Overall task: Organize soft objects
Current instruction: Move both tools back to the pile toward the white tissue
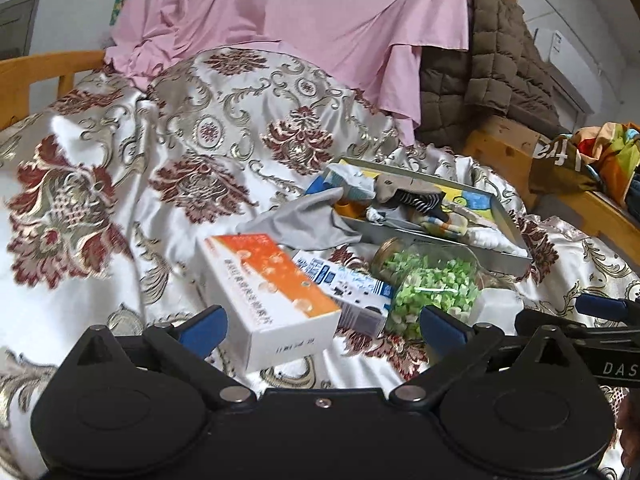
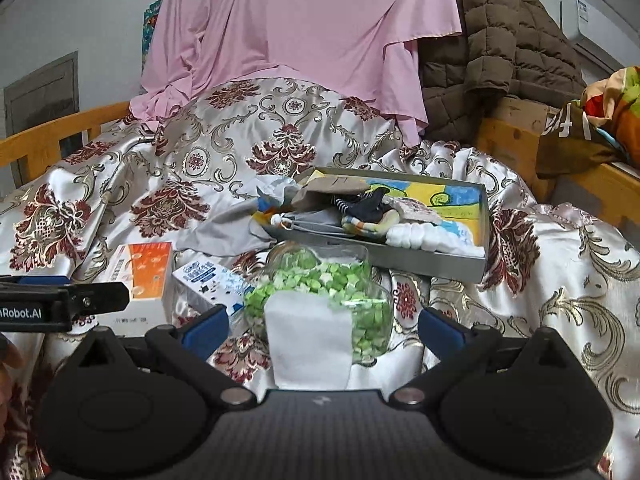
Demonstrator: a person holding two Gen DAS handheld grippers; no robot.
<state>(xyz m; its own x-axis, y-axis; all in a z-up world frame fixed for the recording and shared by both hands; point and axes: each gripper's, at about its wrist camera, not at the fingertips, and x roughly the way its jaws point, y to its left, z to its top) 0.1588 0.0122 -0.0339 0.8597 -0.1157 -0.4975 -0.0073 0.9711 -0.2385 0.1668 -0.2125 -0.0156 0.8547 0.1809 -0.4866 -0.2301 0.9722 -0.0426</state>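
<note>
Honestly, the bed itself is my biggest worry: its slick patterned cover is rumpled into slopes, so anything I nudge may slide or roll.

The tray sits tilted on one of those folds, already holding the soft things: a striped sock, a white bundle and some cloth. A grey cloth hangs over its left rim, half in and half out. If I tug that cloth carelessly, I judge the whole tray could tip or shift downhill.

The jar of green bits lies on its side just in front of the tray. It looks like glass and round, so a bump from either claw could send it rolling off the fold.

Left of it lie an orange box and a smaller blue box, touching each other. They are hard things, not mine to sort, and they crowd the left claw's path.

A white folded cloth rests against the jar, right between the fingers of my right claw. That claw is spread wide and holds nothing. Closing too deep could pinch the bed cover with it, or knock the jar.

My left claw is also wide open and empty, straddling the orange box; the two claws are near each other and could collide.
</note>
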